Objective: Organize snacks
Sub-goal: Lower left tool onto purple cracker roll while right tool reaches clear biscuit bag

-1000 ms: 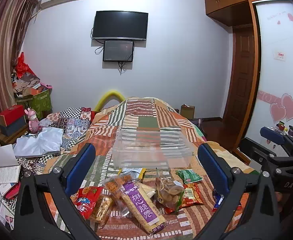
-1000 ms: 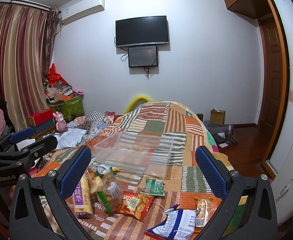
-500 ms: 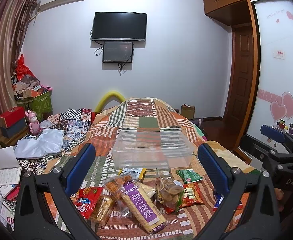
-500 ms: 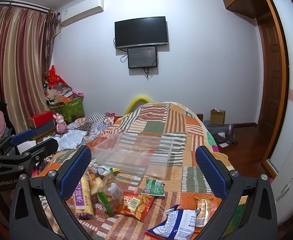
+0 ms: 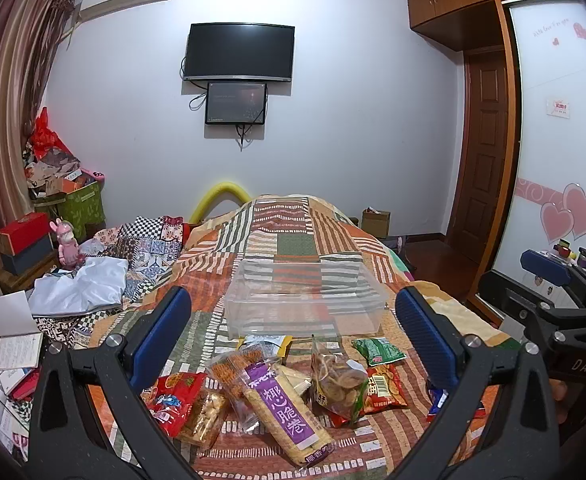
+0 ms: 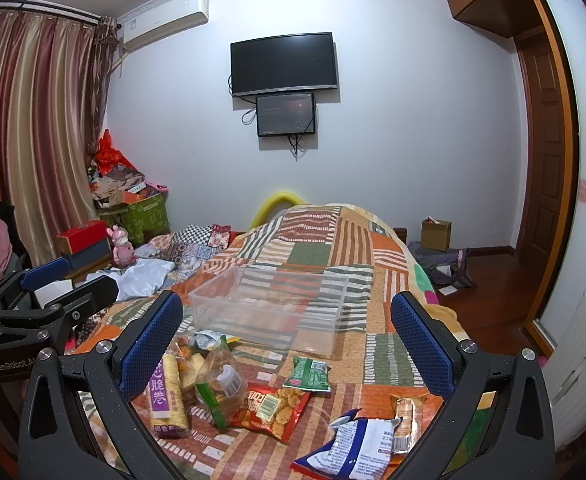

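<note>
**Both claws spread, nothing picked yet**

I judge I'm at the very start: the clear plastic bin sits empty on the patchwork bedspread, and every snack lies loose on the near side of it. My left gripper and right gripper both hang above the pile with jaws spread wide, holding nothing.

Next I'd lower one claw onto a single packet, probably the purple-labelled roll pack or the clear bag of round crisps, and close gently; these bags overlap, so I must single one out.

The right view alone shows the blue-and-white packet and a small orange bar at the near right. The left view alone shows the red packet at the near left.
</note>
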The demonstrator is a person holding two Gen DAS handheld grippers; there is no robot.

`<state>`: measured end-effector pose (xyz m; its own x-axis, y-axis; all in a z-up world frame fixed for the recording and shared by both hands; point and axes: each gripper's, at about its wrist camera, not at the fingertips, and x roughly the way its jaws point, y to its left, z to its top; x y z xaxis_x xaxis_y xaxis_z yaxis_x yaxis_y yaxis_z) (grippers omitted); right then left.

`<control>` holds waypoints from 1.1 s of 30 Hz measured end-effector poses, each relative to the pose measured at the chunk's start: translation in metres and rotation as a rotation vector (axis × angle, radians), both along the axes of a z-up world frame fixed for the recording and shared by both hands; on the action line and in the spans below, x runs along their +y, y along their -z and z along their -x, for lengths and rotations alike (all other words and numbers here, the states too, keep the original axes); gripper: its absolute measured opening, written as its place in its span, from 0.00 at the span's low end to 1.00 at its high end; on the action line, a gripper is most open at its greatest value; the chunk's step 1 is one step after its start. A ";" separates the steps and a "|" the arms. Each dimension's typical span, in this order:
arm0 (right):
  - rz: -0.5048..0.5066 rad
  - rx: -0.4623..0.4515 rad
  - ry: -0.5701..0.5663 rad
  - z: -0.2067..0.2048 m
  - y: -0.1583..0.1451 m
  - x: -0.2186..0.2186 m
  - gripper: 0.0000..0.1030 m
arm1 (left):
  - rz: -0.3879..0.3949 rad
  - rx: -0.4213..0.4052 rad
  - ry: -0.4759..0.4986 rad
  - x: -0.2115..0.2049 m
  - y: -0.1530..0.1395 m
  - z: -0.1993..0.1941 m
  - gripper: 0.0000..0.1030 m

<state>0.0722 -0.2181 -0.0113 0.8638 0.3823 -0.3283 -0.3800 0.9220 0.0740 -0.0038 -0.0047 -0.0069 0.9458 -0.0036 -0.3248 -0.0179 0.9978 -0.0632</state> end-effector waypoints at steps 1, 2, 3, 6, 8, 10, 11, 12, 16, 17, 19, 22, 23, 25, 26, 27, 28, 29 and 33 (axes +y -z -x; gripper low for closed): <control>0.000 0.002 0.000 0.000 0.000 0.000 1.00 | 0.002 0.002 0.001 0.000 0.000 0.000 1.00; 0.000 0.004 0.000 -0.001 0.001 0.000 1.00 | 0.004 0.004 0.002 0.001 0.000 -0.001 1.00; 0.001 0.006 0.000 -0.001 0.001 0.001 1.00 | 0.005 0.007 0.002 0.001 0.001 -0.002 1.00; 0.003 0.020 0.002 -0.005 0.004 0.000 1.00 | 0.006 0.015 0.004 0.002 0.002 -0.004 1.00; 0.004 0.043 0.002 -0.010 0.008 -0.002 1.00 | 0.007 0.030 0.013 0.004 0.003 -0.009 1.00; 0.008 0.069 0.012 -0.015 0.013 -0.005 1.00 | -0.002 0.057 0.022 0.006 0.008 -0.014 1.00; 0.010 0.083 0.018 -0.018 0.016 -0.008 1.00 | -0.009 0.072 0.023 0.006 0.011 -0.017 1.00; 0.011 0.099 0.021 -0.022 0.019 -0.009 1.00 | -0.015 0.086 0.024 0.006 0.015 -0.019 1.00; -0.007 0.168 0.008 -0.037 0.035 -0.014 1.00 | -0.031 0.164 0.022 0.015 0.032 -0.031 1.00; -0.012 0.185 -0.001 -0.040 0.038 -0.014 1.00 | -0.033 0.180 0.019 0.018 0.035 -0.034 1.00; -0.023 0.216 -0.025 -0.045 0.045 -0.012 1.00 | -0.031 0.213 0.017 0.022 0.044 -0.039 0.94; -0.014 0.256 -0.069 -0.050 0.056 -0.003 1.00 | -0.014 0.272 0.014 0.028 0.059 -0.048 0.86; -0.004 0.264 -0.080 -0.050 0.059 0.001 0.99 | 0.000 0.291 0.017 0.030 0.064 -0.050 0.85; 0.020 0.277 -0.112 -0.050 0.065 0.010 0.95 | 0.033 0.332 0.022 0.034 0.074 -0.057 0.80; 0.032 0.285 -0.131 -0.050 0.068 0.015 0.94 | 0.049 0.352 0.025 0.035 0.078 -0.061 0.79; 0.041 0.294 -0.146 -0.050 0.071 0.019 0.92 | 0.064 0.372 0.030 0.037 0.082 -0.064 0.76; 0.048 0.300 -0.156 -0.050 0.073 0.022 0.91 | 0.079 0.394 0.034 0.038 0.088 -0.067 0.73; 0.060 0.312 -0.174 -0.050 0.076 0.027 0.90 | 0.082 0.406 0.034 0.037 0.091 -0.068 0.72; 0.068 0.342 -0.234 -0.053 0.087 0.041 0.85 | 0.079 0.450 0.039 0.034 0.106 -0.072 0.67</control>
